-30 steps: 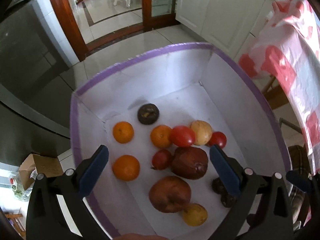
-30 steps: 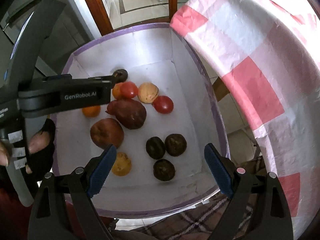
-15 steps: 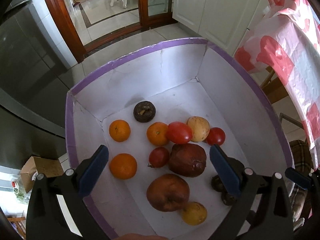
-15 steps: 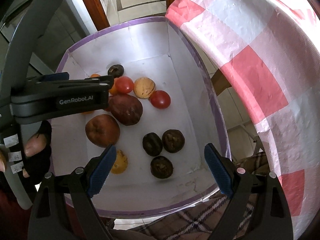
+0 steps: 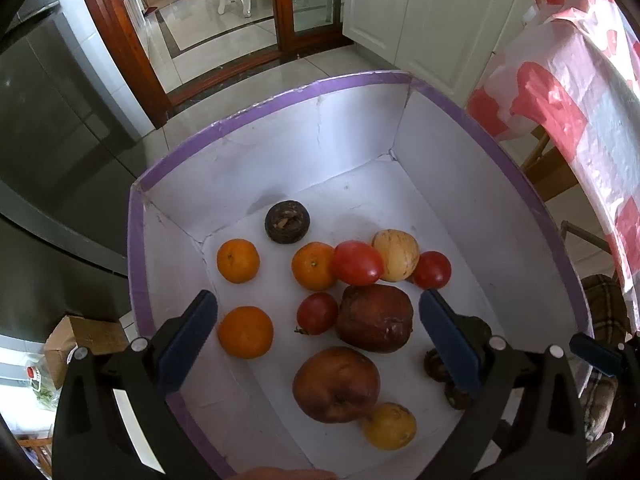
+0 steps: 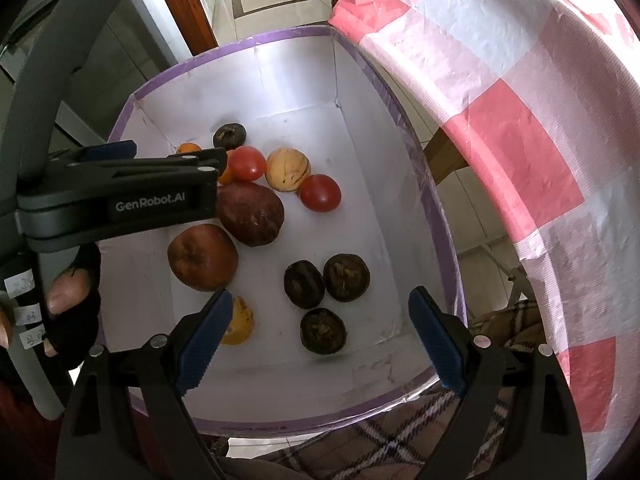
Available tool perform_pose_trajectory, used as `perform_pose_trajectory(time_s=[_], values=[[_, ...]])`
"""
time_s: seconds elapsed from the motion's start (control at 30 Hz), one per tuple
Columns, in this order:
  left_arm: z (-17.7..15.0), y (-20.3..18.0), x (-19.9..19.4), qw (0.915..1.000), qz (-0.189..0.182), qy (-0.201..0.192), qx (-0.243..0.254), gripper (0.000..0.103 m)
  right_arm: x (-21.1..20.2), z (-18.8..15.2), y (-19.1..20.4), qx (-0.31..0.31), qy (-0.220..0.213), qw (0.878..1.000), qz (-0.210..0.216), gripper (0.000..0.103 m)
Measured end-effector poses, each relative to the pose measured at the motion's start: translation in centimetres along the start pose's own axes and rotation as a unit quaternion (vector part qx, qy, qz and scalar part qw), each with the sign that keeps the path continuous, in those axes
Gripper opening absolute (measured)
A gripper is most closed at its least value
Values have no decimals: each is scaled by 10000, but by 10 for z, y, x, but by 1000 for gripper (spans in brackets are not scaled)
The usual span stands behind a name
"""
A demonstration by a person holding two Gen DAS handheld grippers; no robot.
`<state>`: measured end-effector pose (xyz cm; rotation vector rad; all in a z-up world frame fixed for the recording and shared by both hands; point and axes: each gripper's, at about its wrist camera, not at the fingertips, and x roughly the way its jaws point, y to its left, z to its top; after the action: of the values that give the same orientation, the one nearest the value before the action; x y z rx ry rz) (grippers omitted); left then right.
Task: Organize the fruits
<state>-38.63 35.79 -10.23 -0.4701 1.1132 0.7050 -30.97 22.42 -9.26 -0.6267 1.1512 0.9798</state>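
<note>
A white box with a purple rim [image 5: 248,124] [image 6: 440,216] holds several fruits. In the left wrist view I see three oranges [image 5: 245,332], three tomatoes [image 5: 357,263], two brown-red apples [image 5: 336,384], a pale round fruit [image 5: 396,255], a yellow fruit [image 5: 390,426] and a dark round fruit [image 5: 287,222]. The right wrist view shows three more dark round fruits [image 6: 323,330] near the box's near wall. My left gripper [image 5: 318,338] hovers open and empty above the box. My right gripper [image 6: 318,334] is open and empty above the dark fruits. The left gripper's body [image 6: 120,200] crosses the right wrist view.
A table with a pink-and-white checked cloth [image 6: 500,100] stands right of the box. A plaid cushion [image 6: 380,440] lies under the box's near edge. A dark fridge [image 5: 48,152], white cabinets [image 5: 420,12] and a tiled floor lie beyond. A small cardboard box [image 5: 80,340] sits on the floor at left.
Both grippers have drifted slightly back and up over the box, so the fruits sit a little lower and farther in the views. Jaws stay open. No fruit has moved.
</note>
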Motion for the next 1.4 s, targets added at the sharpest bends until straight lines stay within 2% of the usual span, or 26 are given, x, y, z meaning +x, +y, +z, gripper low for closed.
perform_pose_trajectory(time_s=[1.4], values=[[1, 2, 2, 10000, 34, -2, 66, 101, 4, -4, -3, 5, 71, 10000, 10, 87]])
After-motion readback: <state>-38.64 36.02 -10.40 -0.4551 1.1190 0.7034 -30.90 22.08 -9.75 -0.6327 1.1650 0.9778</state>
